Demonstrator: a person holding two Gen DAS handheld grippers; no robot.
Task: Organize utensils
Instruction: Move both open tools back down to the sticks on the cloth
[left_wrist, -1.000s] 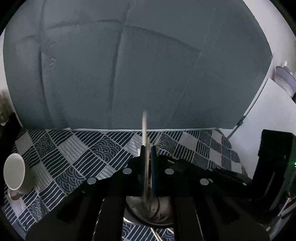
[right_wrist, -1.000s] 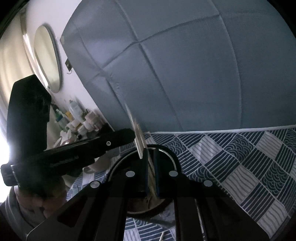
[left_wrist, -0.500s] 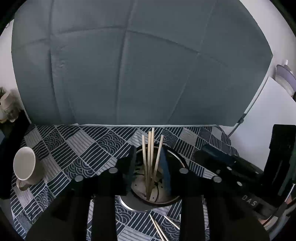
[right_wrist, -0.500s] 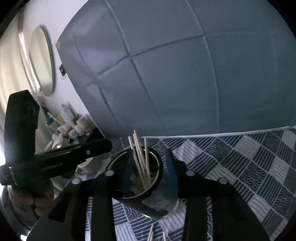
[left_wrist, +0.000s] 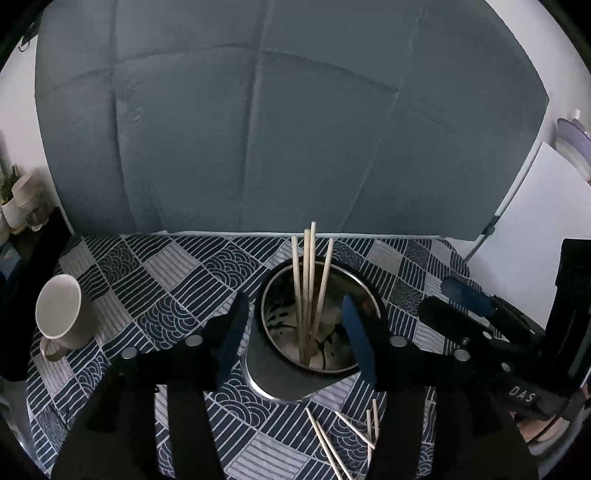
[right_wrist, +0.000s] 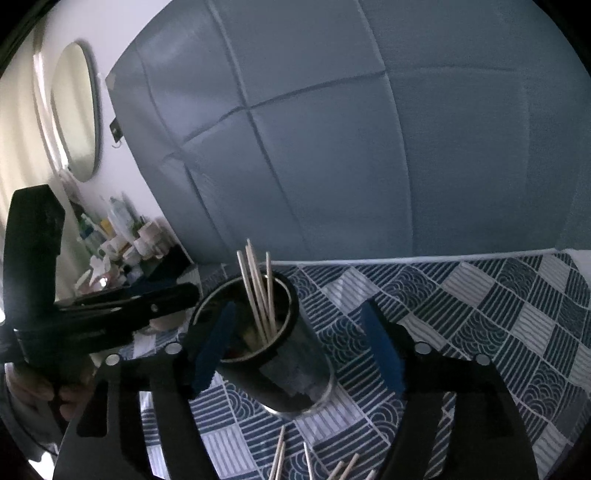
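Left hand-held gripper (left_wrist: 295, 328) and right hand-held gripper (right_wrist: 299, 336) both releasing, jaws opening, nothing pinched between the pads. Just ahead of each, framed by the spreading fingers but untouched: metal holder (left_wrist: 291, 373) standing upright on the tabletop (left_wrist: 155, 295), four chopsticks (left_wrist: 308, 284) leaning inside it, tips poking above the rim.

Probably the drop-off step of one round, sticks let go into the holder. Below and nearer than the fingertips, more loose chopsticks (left_wrist: 332, 439) scattered flat on the patterned cloth, so plenty left to gather. Next move likely calls for backing off clear of the upright sticks, dipping toward the loose ones, and closing on one thin shaft lying flat; a shallow approach and a narrow pinch needed, with some risk of rolling it away.

Both tilted moderately downward, converging on the holder from either side. Far off to the left of the left one, a white mug (left_wrist: 59, 314).
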